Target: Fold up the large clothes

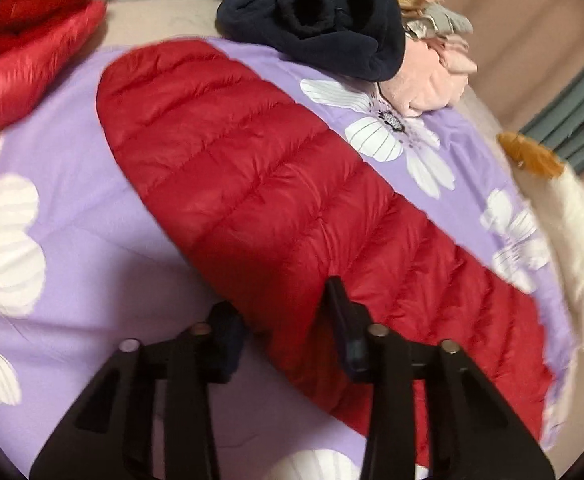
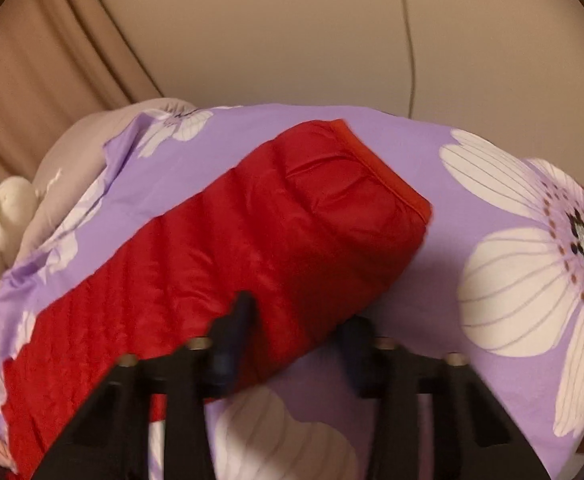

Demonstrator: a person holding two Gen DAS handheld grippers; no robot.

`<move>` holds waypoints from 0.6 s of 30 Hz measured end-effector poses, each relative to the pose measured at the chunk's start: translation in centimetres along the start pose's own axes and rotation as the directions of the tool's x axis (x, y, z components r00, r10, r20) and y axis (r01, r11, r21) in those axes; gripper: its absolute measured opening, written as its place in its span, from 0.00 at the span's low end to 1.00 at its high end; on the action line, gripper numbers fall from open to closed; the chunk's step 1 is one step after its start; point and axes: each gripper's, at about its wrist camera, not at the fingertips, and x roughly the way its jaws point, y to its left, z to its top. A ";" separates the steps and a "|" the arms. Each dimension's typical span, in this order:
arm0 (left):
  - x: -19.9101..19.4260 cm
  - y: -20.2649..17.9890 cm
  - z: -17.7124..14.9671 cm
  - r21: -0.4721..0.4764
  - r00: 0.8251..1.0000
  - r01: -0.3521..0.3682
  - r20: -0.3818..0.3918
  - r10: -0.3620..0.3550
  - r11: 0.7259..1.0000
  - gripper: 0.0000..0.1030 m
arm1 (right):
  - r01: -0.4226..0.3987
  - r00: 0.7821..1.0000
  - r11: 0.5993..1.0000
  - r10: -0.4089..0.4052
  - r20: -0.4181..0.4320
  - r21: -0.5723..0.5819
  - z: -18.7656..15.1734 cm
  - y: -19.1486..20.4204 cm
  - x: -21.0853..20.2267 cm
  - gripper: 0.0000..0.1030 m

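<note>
Bedspread (image 1: 72,216); jacket (image 1: 252,184) between jaws

Beyond the red quilted jacket (image 1: 260,184), passage is blocked by a heap of clothes (image 1: 331,28); bare purple flowered bedcover (image 1: 72,208) is left open beside it.
</note>
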 end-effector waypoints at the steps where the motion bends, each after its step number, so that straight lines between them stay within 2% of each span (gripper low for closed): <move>1: -0.2 -0.5 -0.1 0.045 0.999 -0.031 0.018 0.031 0.998 0.28 | 0.009 1.000 1.000 -0.009 -0.007 -0.003 0.2 0.6 -0.3 0.19; 2: -0.3 -0.9 -0.2 0.078 0.998 -0.055 0.038 0.053 0.995 0.26 | 0.031 0.999 0.999 -0.030 0.015 -0.017 0.3 1.4 -1.1 0.09; 4: -1.0 -2.0 -0.7 0.155 0.989 -0.118 0.104 0.103 0.981 0.21 | 0.049 0.997 0.998 -0.046 0.060 -0.045 0.3 2.9 -2.4 0.08; 5: -1.5 -2.9 -1.0 0.203 0.979 -0.160 0.156 0.130 0.966 0.21 | 0.040 0.995 0.996 -0.033 0.090 -0.077 0.1 4.5 -3.6 0.08; 8: -2.2 -4.9 -1.6 0.308 0.961 -0.216 0.236 0.146 0.926 0.19 | -0.036 0.988 0.977 0.066 0.140 -0.209 -1.1 10.4 -6.7 0.07; 10: -2.6 -5.4 -1.6 0.329 0.964 -0.193 0.238 0.117 0.924 0.17 | -0.101 0.976 0.947 0.154 0.154 -0.306 -2.8 14.9 -8.9 0.07; 13: -3.1 -5.3 -1.4 0.325 0.962 -0.186 0.253 0.104 0.927 0.16 | -0.227 0.943 0.875 0.307 0.128 -0.428 -6.2 21.7 -12.0 0.07; 16: -3.8 -5.3 -1.6 0.358 0.941 -0.243 0.314 0.129 0.902 0.16 | -0.342 0.902 0.791 0.428 0.059 -0.507 -10.0 27.9 -14.5 0.06; 18: -3.7 -5.1 -1.7 0.370 0.941 -0.250 0.311 0.134 0.895 0.16 | -0.412 0.868 0.715 0.496 -0.006 -0.565 -13.5 32.0 -16.5 0.06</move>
